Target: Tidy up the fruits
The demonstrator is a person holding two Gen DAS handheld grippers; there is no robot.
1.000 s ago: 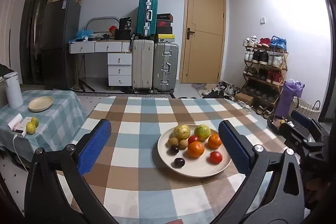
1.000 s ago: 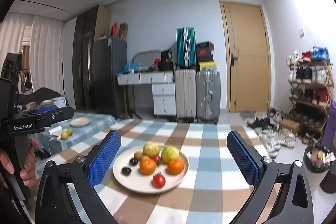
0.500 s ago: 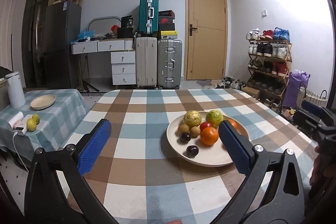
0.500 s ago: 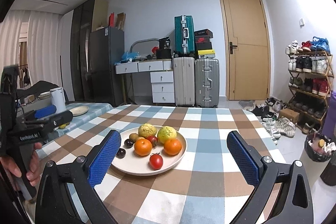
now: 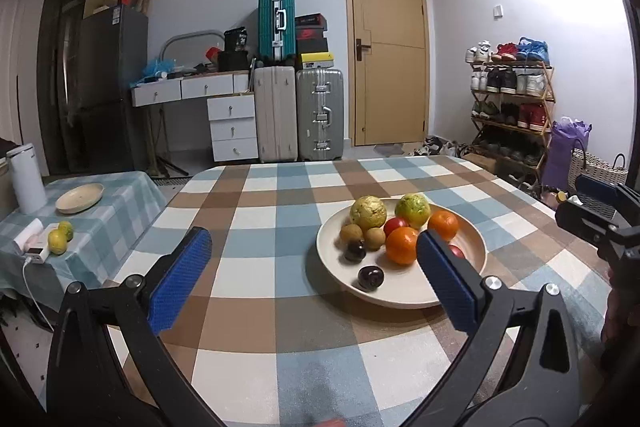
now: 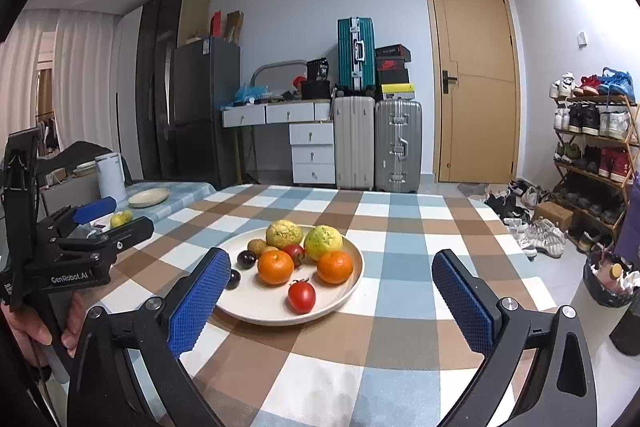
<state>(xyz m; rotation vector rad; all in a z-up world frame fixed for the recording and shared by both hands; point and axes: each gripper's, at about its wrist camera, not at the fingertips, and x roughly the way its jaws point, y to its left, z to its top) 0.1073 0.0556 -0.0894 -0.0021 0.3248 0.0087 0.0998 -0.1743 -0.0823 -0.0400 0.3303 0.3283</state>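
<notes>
A cream plate (image 5: pixel 472 251) (image 6: pixel 352 267) on the checked table holds several fruits: two oranges (image 5: pixel 401 245) (image 6: pixel 275 267), two yellow-green fruits (image 5: pixel 368 212) (image 6: pixel 323 242), a tomato (image 6: pixel 301 295), dark plums (image 5: pixel 370 277) and small brown fruits (image 5: pixel 352 233). My left gripper (image 5: pixel 312 279) is open and empty, low over the table just left of the plate. My right gripper (image 6: pixel 330 303) is open and empty, with the plate between its fingers ahead. Each gripper shows at the edge of the other's view.
A side table (image 5: pixel 132 195) on the left carries an empty cream plate (image 5: pixel 79 192), two yellow-green fruits (image 5: pixel 60 237), a white kettle (image 5: pixel 26 179) and a charger. Suitcases, a desk and a door stand behind; a shoe rack (image 5: pixel 512 115) stands at the right.
Both grippers have dropped lower and come closer to the plate. In the left view the plate has shifted right behind the right finger. Both stay open.
</notes>
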